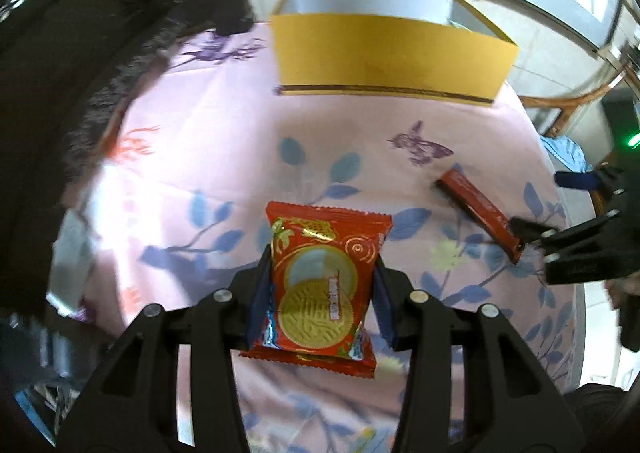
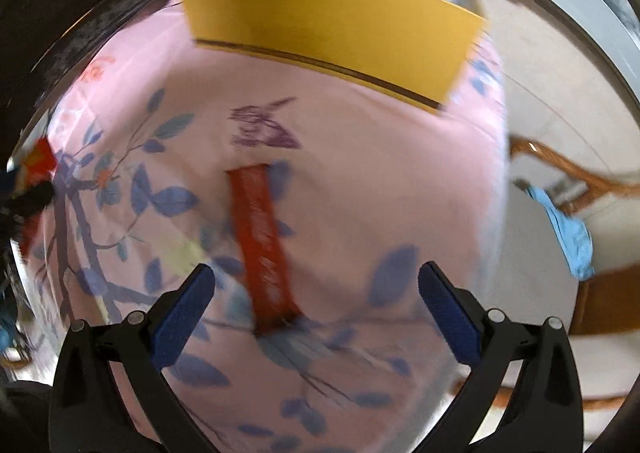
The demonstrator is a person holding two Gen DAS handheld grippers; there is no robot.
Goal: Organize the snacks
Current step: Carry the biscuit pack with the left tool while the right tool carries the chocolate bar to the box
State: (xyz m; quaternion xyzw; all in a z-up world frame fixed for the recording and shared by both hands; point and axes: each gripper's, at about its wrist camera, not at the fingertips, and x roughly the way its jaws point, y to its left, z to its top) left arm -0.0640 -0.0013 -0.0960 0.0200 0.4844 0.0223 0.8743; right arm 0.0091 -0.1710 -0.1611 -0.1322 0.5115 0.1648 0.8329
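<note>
Left gripper (image 1: pixel 322 273) is clenched on a red cookie packet (image 1: pixel 320 285) — both blue pads press its 2 long sides, and the packet sits upright between them above the pink flowered tablecloth (image 1: pixel 208 157). The packet's print shows 2 round golden cookies. It is on the near side of the yellow box (image 1: pixel 384 57), well apart from it.

The yellow box stands open-topped at the far end of the tablecloth, pale lining visible inside; in the right wrist view the same box (image 2: pixel 332 21) fills the top of the frame, nothing visible inside from this angle.

A red snack bar (image 1: pixel 478 213) lies flat on the tablecloth, near side of the box and off to the right of the packet, well apart from both. The right gripper (image 1: pixel 536 237), seen at the right edge of the left view, has its dark fingertips right at the bar's near end — contact cannot be told through the blur.

In the right wrist view the right gripper (image 2: pixel 316 293) is released, jaws spread wide, with the snack bar (image 2: pixel 264 249) lying lengthwise between the blue pads (image 2: pixel 184 309) but not touching either. That view is motion-blurred.

A blue cloth (image 2: pixel 568 233) hangs on a wooden chair (image 2: pixel 568 169) beyond the tablecloth's right edge.
</note>
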